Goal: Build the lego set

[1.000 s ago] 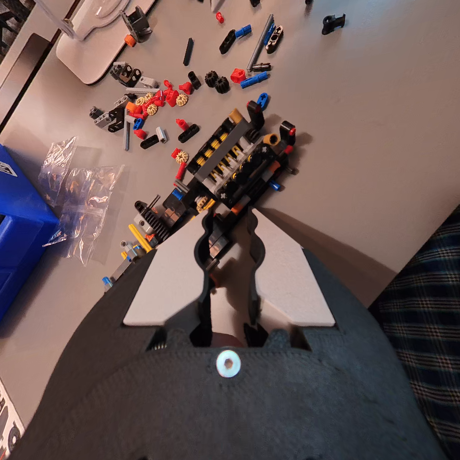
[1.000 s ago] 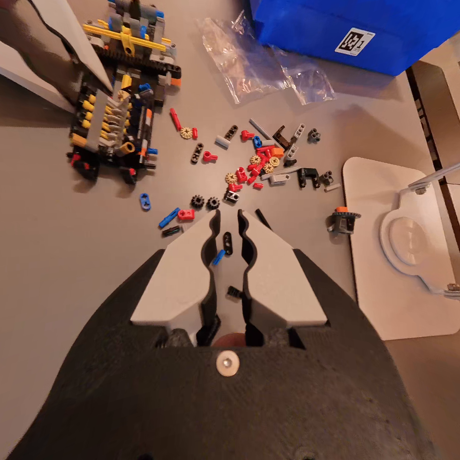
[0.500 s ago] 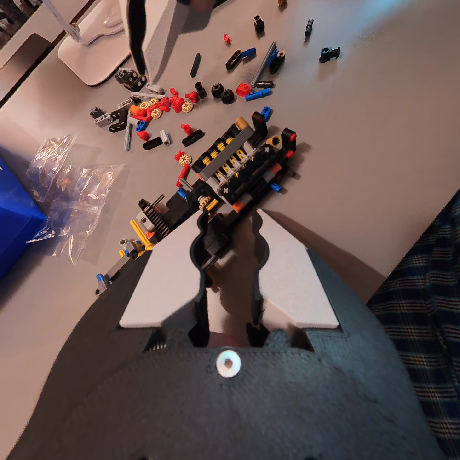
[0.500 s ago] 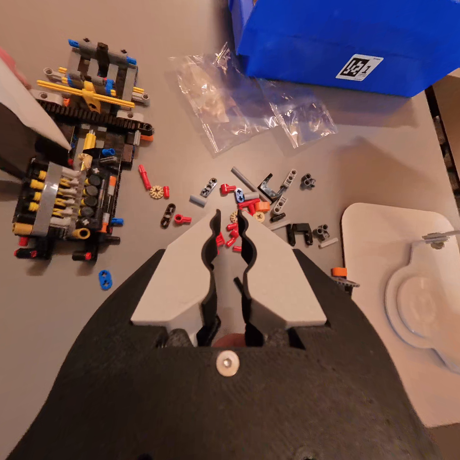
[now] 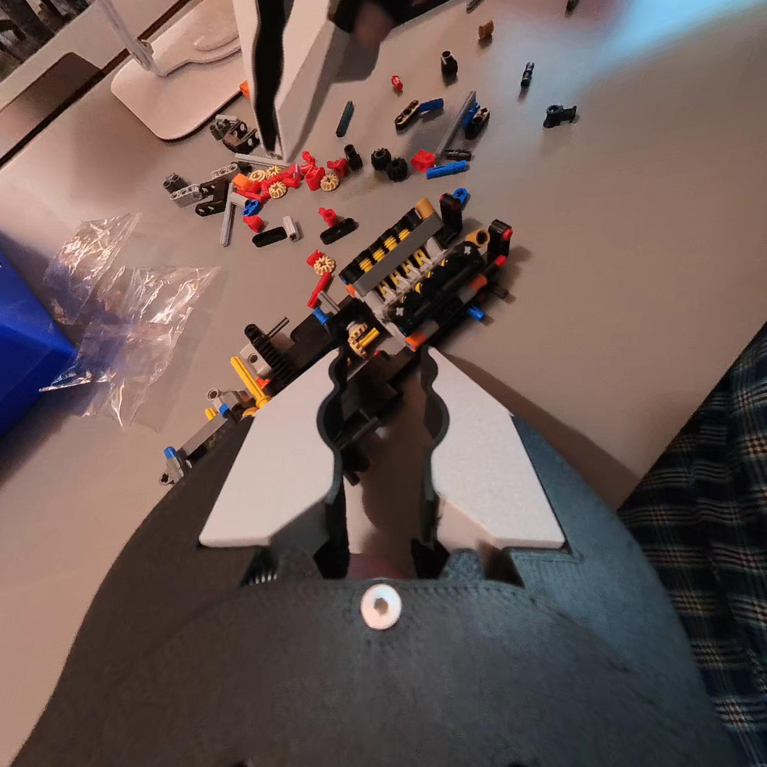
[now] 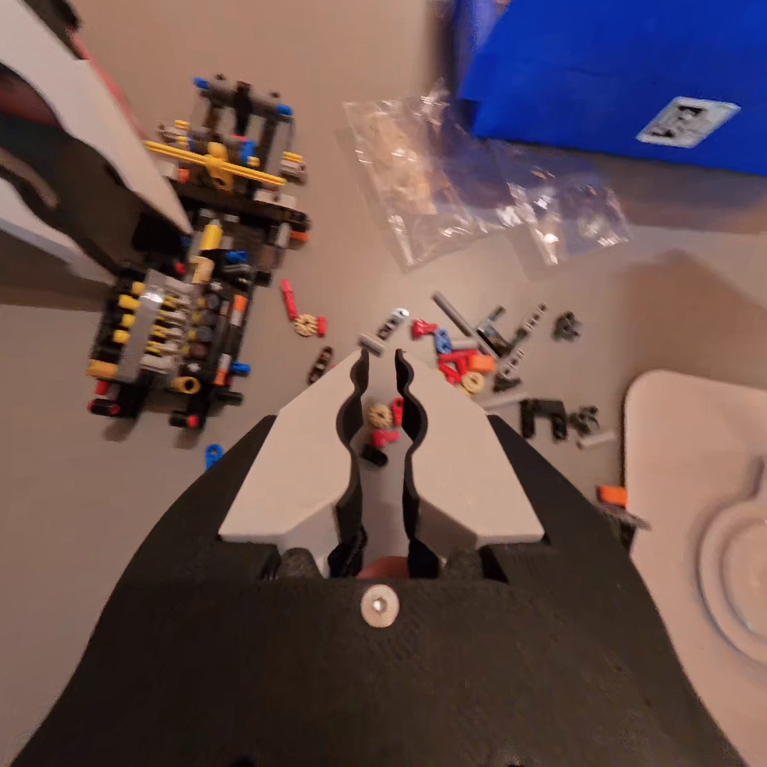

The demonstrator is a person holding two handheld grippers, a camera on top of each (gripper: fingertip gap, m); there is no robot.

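Note:
The partly built lego model (image 5: 415,269), black and grey with yellow parts, lies on the tan table. My left gripper (image 5: 379,361) is open, with the model's near end between its fingers and touching the left one. It shows at the top left of the right wrist view (image 6: 103,166), beside the model (image 6: 186,311). My right gripper (image 6: 382,357) is narrowly open and empty, low over the loose pieces (image 6: 456,361). A tan gear (image 6: 378,415) and a red piece (image 6: 384,436) lie on the table between its fingers. It points down at the pile in the left wrist view (image 5: 274,141).
A blue box (image 6: 602,62) and clear plastic bags (image 6: 477,186) lie beyond the pieces. A white stand base (image 6: 685,456) is to the right. More loose pieces (image 5: 448,124) are scattered past the model. A plaid sleeve (image 5: 705,498) is past the table's near edge. My hands' fingertips stand some 12 cm from each other.
My right gripper has moved forward and down over the pile of loose pieces. My left gripper's fingers have spread a little wider around the model's end.

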